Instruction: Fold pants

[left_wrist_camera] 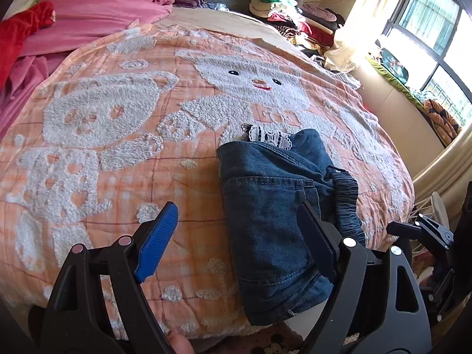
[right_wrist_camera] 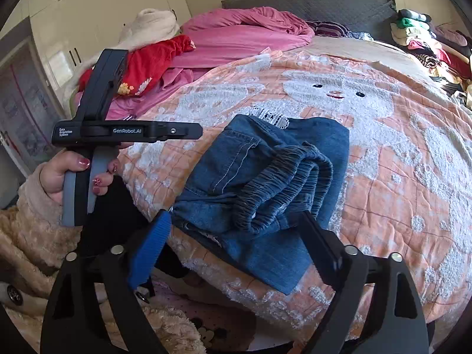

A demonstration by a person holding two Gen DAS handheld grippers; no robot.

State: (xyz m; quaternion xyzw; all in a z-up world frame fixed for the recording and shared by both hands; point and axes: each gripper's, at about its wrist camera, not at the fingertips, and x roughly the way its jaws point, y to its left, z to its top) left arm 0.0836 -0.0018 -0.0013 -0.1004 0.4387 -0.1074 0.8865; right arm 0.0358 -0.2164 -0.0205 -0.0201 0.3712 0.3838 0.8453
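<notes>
Pants [right_wrist_camera: 265, 188], blue denim, lie folded in a thick bundle near the front edge of the bed, on an orange blanket [left_wrist_camera: 118, 153] with white fuzzy bear figures; gathered elastic waistband [right_wrist_camera: 292, 174] sits on top, white lace trim [left_wrist_camera: 265, 135] peeks out at the far end; pink bedding [right_wrist_camera: 244, 38] and a red garment [right_wrist_camera: 153, 62] heaped beyond; left gripper [left_wrist_camera: 239, 230] above the near end of the bundle, fingers spread wide, nothing pinched, contact with denim unclear; right gripper [right_wrist_camera: 236, 236] likewise wide, straddling the waistband side, gripping nothing; left hand [right_wrist_camera: 76, 177] on its handle.
</notes>
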